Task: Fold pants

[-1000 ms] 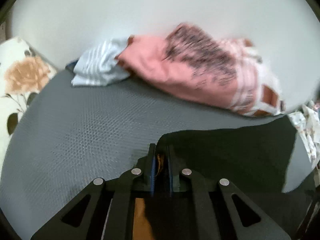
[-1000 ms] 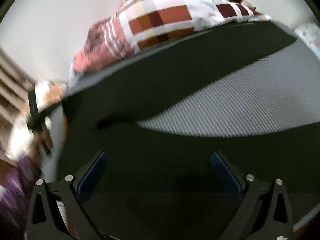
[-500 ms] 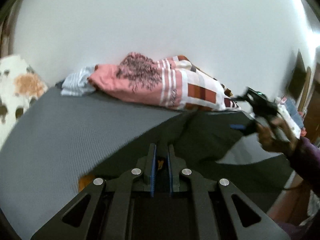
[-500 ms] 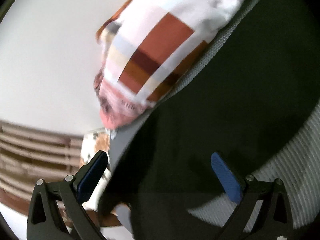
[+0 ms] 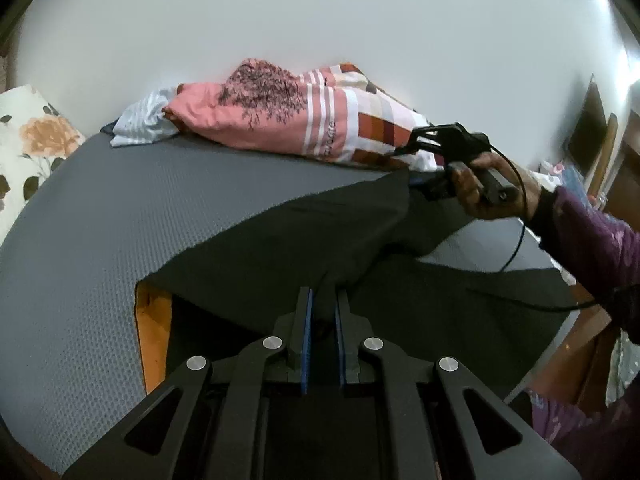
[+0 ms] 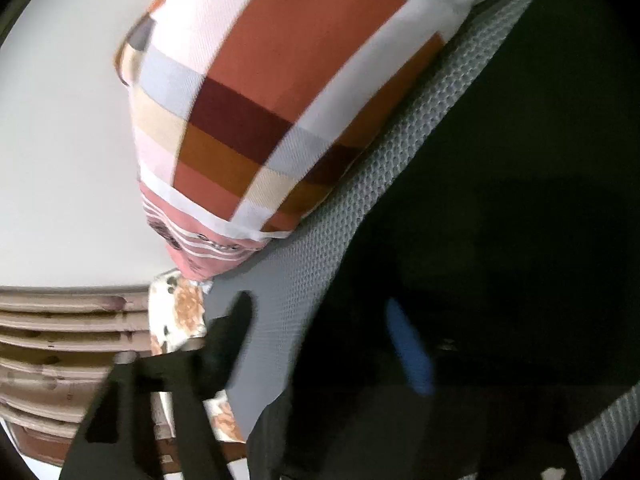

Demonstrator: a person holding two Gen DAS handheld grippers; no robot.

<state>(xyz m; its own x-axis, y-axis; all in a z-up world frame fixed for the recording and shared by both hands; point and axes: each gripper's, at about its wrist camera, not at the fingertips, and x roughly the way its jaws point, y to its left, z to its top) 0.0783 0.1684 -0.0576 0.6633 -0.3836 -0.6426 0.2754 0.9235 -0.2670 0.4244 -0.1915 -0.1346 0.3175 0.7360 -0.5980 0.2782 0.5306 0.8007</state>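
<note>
The dark pants [image 5: 312, 240] lie spread on the grey mesh mat [image 5: 120, 208], with an orange lining patch [image 5: 154, 332] at the near left edge. My left gripper [image 5: 322, 300] is shut on a fold of the pants near their middle. My right gripper [image 5: 412, 164] shows in the left wrist view at the pants' far right corner, its jaws around the cloth edge. In the right wrist view the right gripper [image 6: 320, 320] is blurred, its fingers apart with dark pants [image 6: 500, 240] cloth between and over them.
A pink and checked bundle of bedding [image 5: 304, 116] lies along the wall at the back of the mat, also close in the right wrist view [image 6: 260, 120]. A striped cloth [image 5: 140, 124] and a floral pillow [image 5: 28, 148] sit at the far left. Wooden furniture [image 5: 624, 152] stands right.
The right gripper has moved toward the pants' far corner near the checked bedding, and its fingers have come closer together. The left gripper stays shut on the pants; the cloth has pulled flatter.
</note>
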